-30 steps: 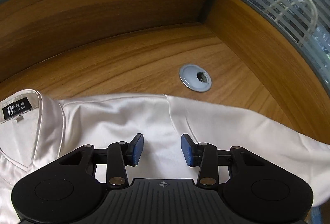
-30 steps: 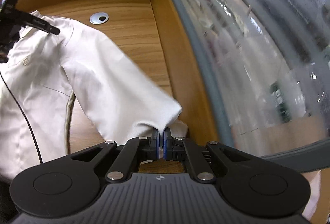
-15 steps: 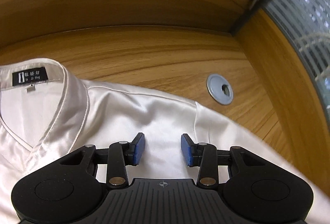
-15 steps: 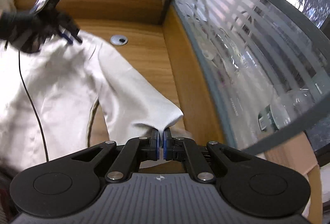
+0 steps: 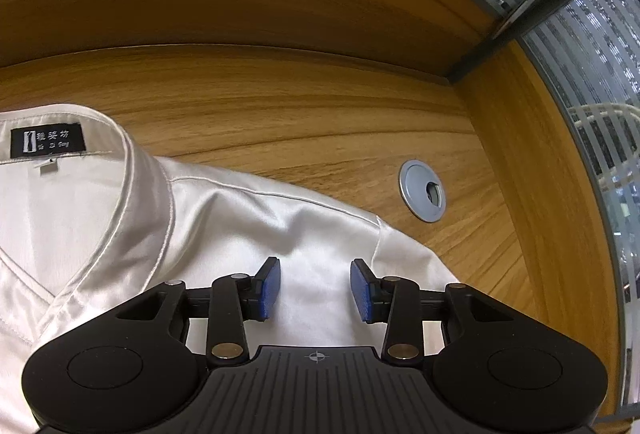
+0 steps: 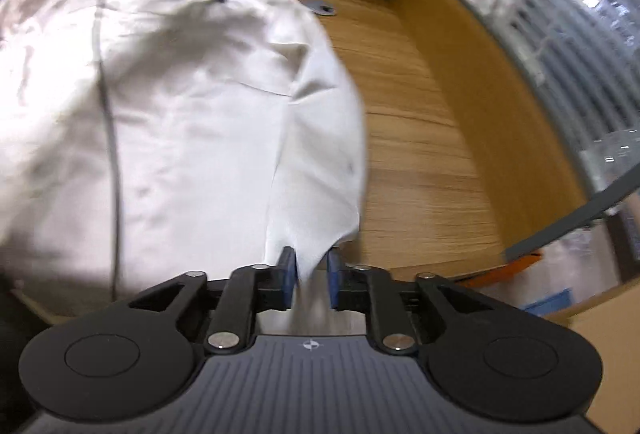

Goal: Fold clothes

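A shiny white shirt [image 5: 224, 218] lies flat on the wooden desk [image 5: 280, 114]. The left gripper [image 5: 315, 288] hangs over its shoulder, blue pads apart – nothing pinched. The right gripper [image 6: 311, 276] is opening – the sleeve's [image 6: 320, 170] tip sits loose between its pads.

Left gripper [image 5: 315, 288] jaws apart over cream shirt [image 5: 224, 218] shoulder; grommet [image 5: 422, 191] beyond.
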The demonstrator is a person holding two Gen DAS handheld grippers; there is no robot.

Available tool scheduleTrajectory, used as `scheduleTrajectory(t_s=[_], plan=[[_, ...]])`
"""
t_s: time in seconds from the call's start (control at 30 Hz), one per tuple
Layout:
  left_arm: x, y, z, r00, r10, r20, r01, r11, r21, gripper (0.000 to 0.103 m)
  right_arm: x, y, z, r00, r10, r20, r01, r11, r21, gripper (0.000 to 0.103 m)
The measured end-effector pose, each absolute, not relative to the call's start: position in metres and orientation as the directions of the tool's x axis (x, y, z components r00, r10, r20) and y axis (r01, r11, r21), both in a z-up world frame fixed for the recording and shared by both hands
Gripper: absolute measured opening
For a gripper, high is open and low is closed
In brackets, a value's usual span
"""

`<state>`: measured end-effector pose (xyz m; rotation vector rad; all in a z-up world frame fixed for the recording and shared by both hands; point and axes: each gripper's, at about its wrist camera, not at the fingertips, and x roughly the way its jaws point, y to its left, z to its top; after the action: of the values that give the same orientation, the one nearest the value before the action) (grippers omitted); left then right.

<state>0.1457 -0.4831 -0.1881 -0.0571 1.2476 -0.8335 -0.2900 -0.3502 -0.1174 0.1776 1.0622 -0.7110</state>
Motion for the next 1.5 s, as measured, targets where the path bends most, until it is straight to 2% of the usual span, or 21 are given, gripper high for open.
scheduleTrajectory(t_s=[0.3,0.4,0.8,0.87,0.93,0.97,1.0,1.1,1.5], plan=[[0.129,-0.486,-0.162,0.017,-0.645,-0.764,0.546,0.646,-0.533,0.044,-0.336,-0.376,-0.103,0.352,-0.350,-0.868,0.692,0.722,-0.010,0.039],[0.123,-0.495,-0.155,-0.001,-0.650,-0.760,0.552,0.633,-0.542,0.049,-0.346,-0.394,-0.117,0.358,-0.318,-0.878,0.708,0.705,0.034,0.039],[0.111,-0.525,-0.154,-0.046,-0.605,-0.795,0.519,0.665,-0.536,0.052,-0.353,-0.455,-0.164,0.508,-0.153,-0.847,0.678,0.678,0.284,0.038],[0.111,-0.530,-0.155,-0.050,-0.601,-0.798,0.499,0.677,-0.541,0.052,-0.353,-0.458,-0.168,0.517,-0.121,-0.847,0.662,0.684,0.306,0.036],[0.111,-0.535,-0.155,-0.055,-0.596,-0.801,0.478,0.688,-0.546,0.053,-0.351,-0.460,-0.169,0.525,-0.096,-0.845,0.647,0.690,0.324,0.023],[0.110,-0.539,-0.156,-0.057,-0.590,-0.805,0.476,0.693,-0.542,0.054,-0.350,-0.459,-0.168,0.524,-0.092,-0.847,0.643,0.695,0.323,0.019],[0.109,-0.544,-0.156,-0.057,-0.579,-0.813,0.482,0.697,-0.531,0.054,-0.349,-0.459,-0.168,0.523,-0.087,-0.848,0.638,0.700,0.322,0.009],[0.105,-0.559,-0.161,-0.074,-0.543,-0.836,0.483,0.714,-0.506,0.054,-0.346,-0.457,-0.163,0.520,-0.091,-0.849,0.628,0.715,0.308,0.001],[0.082,-0.609,-0.171,-0.060,-0.349,-0.935,0.540,0.777,-0.324,0.052,-0.333,-0.446,-0.117,0.455,-0.212,-0.865,0.666,0.726,0.173,0.001]])
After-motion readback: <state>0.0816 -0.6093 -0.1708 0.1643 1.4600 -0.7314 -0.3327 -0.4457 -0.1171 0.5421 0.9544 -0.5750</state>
